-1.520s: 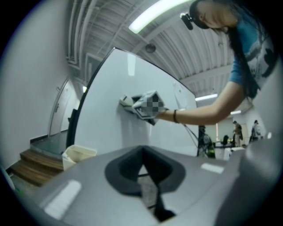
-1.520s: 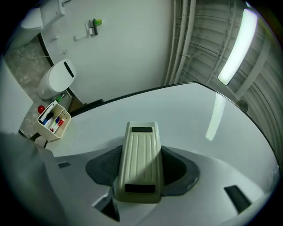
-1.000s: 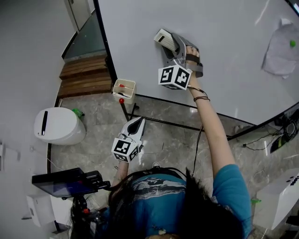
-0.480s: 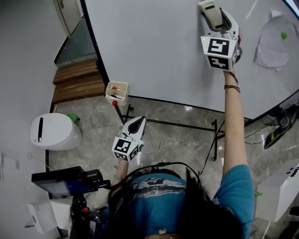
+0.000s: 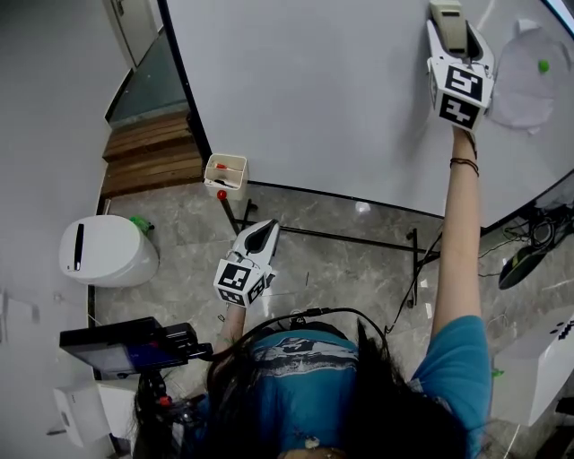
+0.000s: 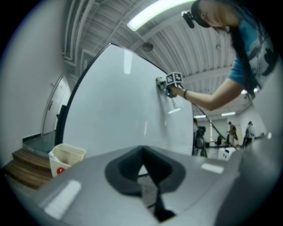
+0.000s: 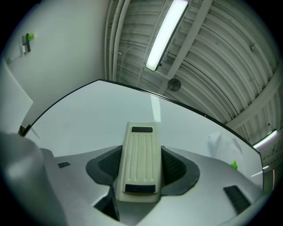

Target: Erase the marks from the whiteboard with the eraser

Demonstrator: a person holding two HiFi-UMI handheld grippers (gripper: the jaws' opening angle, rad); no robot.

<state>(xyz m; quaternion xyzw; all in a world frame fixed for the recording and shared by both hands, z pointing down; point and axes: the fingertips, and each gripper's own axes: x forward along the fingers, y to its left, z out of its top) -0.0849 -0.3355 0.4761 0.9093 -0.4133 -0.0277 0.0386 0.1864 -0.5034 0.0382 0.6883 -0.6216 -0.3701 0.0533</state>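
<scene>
The whiteboard (image 5: 332,90) fills the upper head view, and its surface looks bare apart from a faint stroke (image 5: 487,12) at the top right. My right gripper (image 5: 448,27) is raised to the board's upper right and is shut on the cream eraser (image 5: 447,18), which lies flat against the board. In the right gripper view the ribbed eraser (image 7: 141,161) sits between the dark pads (image 7: 176,165), with the whiteboard (image 7: 88,114) behind it. My left gripper (image 5: 258,231) hangs low over the floor, shut and holding nothing. In its own view the left gripper (image 6: 143,170) faces the whiteboard (image 6: 115,101).
A paper sheet (image 5: 538,85) with a green magnet (image 5: 542,65) is fixed on the board just right of the eraser. A cream pen box (image 5: 226,173) hangs at the board's lower left corner. A white bin (image 5: 106,251), wooden steps (image 5: 148,152) and floor cables (image 5: 529,251) surround the stand.
My right gripper has swept the eraser from the board's middle up and to the right, close to the paper sheet. The left gripper has stayed put.
</scene>
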